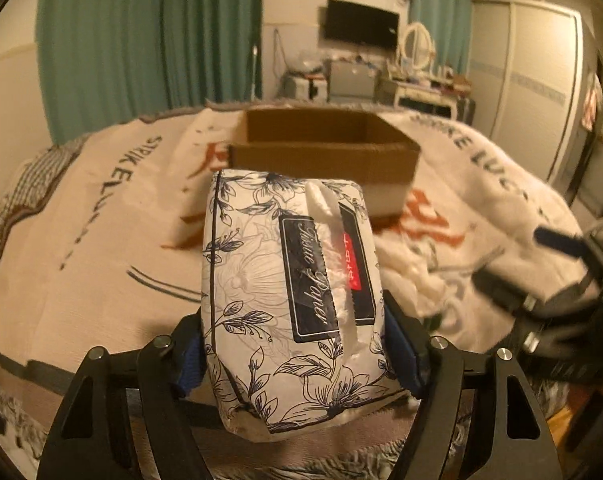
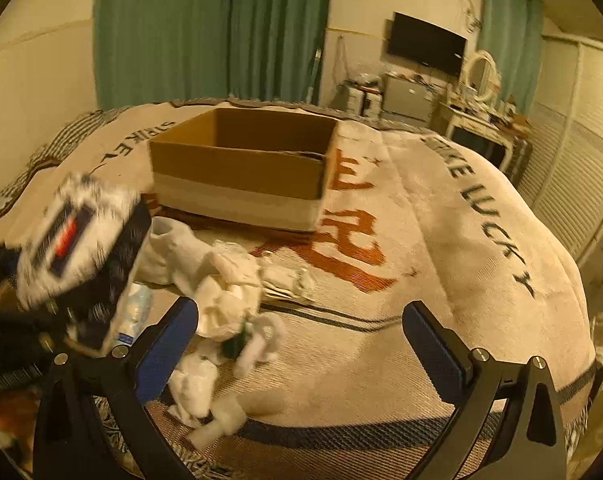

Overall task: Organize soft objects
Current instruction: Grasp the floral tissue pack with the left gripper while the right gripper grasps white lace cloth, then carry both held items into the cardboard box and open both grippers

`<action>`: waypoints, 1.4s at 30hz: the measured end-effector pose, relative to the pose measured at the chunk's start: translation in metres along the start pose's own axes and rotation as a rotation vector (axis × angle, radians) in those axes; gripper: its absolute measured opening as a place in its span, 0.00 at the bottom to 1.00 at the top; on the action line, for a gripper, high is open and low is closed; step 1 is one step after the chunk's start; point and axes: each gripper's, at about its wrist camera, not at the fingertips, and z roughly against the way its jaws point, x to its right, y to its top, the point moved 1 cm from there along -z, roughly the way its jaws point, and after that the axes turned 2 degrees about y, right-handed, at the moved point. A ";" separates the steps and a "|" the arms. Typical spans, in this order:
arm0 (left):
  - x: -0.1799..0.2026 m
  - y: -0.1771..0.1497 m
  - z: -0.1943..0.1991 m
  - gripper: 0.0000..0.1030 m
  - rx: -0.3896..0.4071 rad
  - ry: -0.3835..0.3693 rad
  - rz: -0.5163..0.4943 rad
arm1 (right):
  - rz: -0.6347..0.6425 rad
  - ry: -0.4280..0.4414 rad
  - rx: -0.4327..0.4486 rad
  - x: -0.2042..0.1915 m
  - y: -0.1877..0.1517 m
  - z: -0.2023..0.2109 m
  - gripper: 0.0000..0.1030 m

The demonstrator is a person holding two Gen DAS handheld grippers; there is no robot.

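Between the tissue pack (image 1: 289, 300), which the left gripper (image 1: 293, 344) is pinching, and the box (image 1: 321, 152) nothing is standing; the right gripper (image 2: 301, 336) is hanging spread over white socks (image 2: 221, 292).

Left gripper (image 1: 293, 344): matte black frame, two angular arms with triangular cutouts, round silver screw heads at the pivots, four visible. Fingers (image 1: 189, 364) carry flat blue pads with a ribbed-looking face. Black crossbar links the arms low in the left wrist view.

Right gripper (image 2: 301, 332): same build, black arms, triangular cutouts, silver screws near each finger base, long blue pads (image 2: 433, 344) on black backing. From the left wrist view it shows blurred at the right edge: black body, blue finger, small silver fasteners.
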 end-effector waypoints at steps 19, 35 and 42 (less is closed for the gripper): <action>-0.031 -0.004 -0.026 0.71 -0.059 -0.007 0.065 | 0.107 0.077 -0.155 -0.042 -0.005 -0.077 0.27; -0.023 0.050 0.010 0.71 0.065 -0.034 0.048 | -0.004 0.211 0.089 -0.010 0.063 0.007 0.16; -0.016 0.111 -0.002 0.71 0.144 -0.048 0.035 | -0.006 0.223 0.197 0.006 0.121 0.017 0.15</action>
